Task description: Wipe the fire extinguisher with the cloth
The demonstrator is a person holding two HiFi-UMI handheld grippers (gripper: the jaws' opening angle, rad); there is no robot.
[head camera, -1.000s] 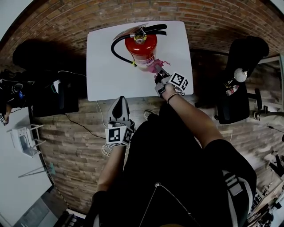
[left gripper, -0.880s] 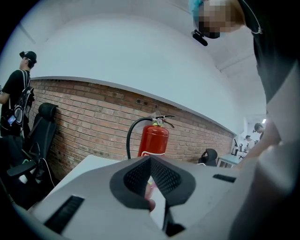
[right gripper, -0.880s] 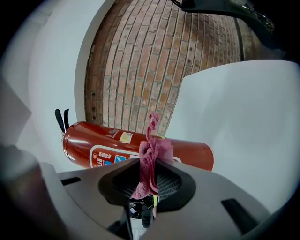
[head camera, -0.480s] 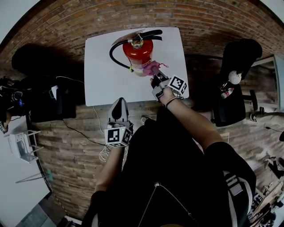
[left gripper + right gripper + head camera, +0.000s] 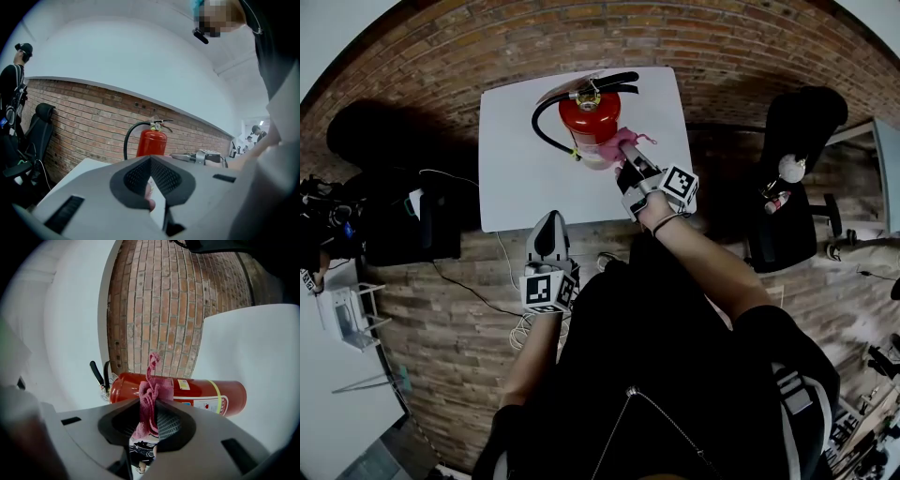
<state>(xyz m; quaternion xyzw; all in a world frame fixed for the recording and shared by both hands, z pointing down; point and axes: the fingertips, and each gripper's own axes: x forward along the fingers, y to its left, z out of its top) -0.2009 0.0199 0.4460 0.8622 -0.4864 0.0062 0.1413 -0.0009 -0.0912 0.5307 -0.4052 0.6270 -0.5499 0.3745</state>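
White table [image 5: 516,159] — fire extinguisher [image 5: 591,117] label unreadable; right gripper [image 5: 150,405] pinches pink cloth [image 5: 151,389].

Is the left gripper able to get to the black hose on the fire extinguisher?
Probably yes. The left gripper hangs off the near edge of the table, and only bare tabletop lies between it and the hose. The right gripper and cloth are on the other side of the fire extinguisher.

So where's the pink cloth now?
In the head view, the pink cloth is pinched in the right gripper, beside the fire extinguisher on the white table.
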